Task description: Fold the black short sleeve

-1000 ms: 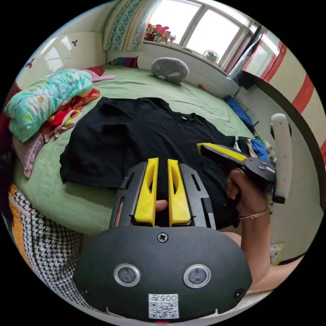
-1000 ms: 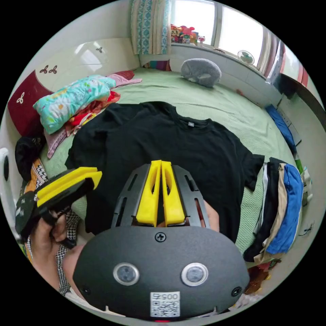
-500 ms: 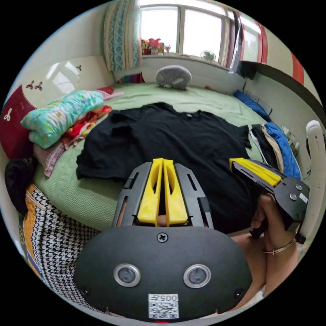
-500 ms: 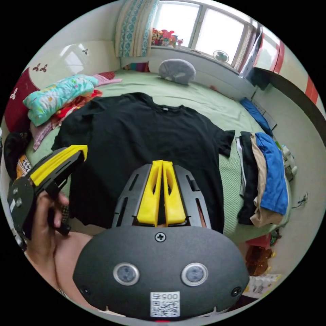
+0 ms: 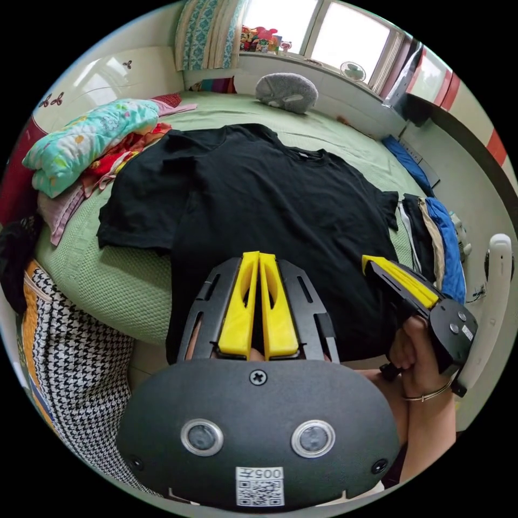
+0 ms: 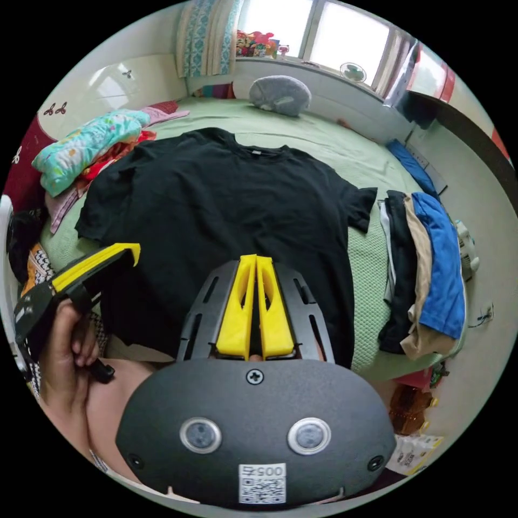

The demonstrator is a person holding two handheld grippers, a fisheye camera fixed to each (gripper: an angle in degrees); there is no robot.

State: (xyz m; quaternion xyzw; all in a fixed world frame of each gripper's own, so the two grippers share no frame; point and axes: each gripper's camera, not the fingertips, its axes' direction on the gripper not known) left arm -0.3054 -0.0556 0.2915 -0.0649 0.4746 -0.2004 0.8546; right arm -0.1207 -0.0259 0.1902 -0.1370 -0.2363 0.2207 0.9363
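- Here, the black short-sleeve T-shirt (image 5: 259, 205) lies spread flat, front up, on the green bed (image 5: 108, 286), its collar toward twelve o'clock in both views and its hem hanging just over the near bed edge at six o'clock.
- The left tongs (image 5: 259, 259) hover over the lower part of the shirt in the left gripper view, their yellow jaws pressed together at the tips with nothing between them.
- The right tongs (image 6: 256, 261) hover over the shirt's lower half in the right gripper view, jaws likewise together and empty.
- In the left gripper view the right tongs appear at about three o'clock, held in a hand (image 5: 415, 350) with a thin bracelet at the wrist, above the shirt's right side seam.
- In the right gripper view the left tongs (image 6: 129, 249) appear at about nine o'clock, gripped by the other hand (image 6: 65, 350), near the shirt's left hem corner.
- A row of folded clothes (image 6: 426, 270), black, beige and blue, lies on the bed at three o'clock, just beside the shirt's right sleeve.
- A heap of floral bedding (image 5: 81, 143) sits at ten o'clock, near the left sleeve.
- A grey plush cushion (image 5: 286, 91) rests at twelve o'clock, well apart from the collar, below the window sill.
- A houndstooth cloth (image 5: 81, 367) hangs at the bed's edge at about eight o'clock.
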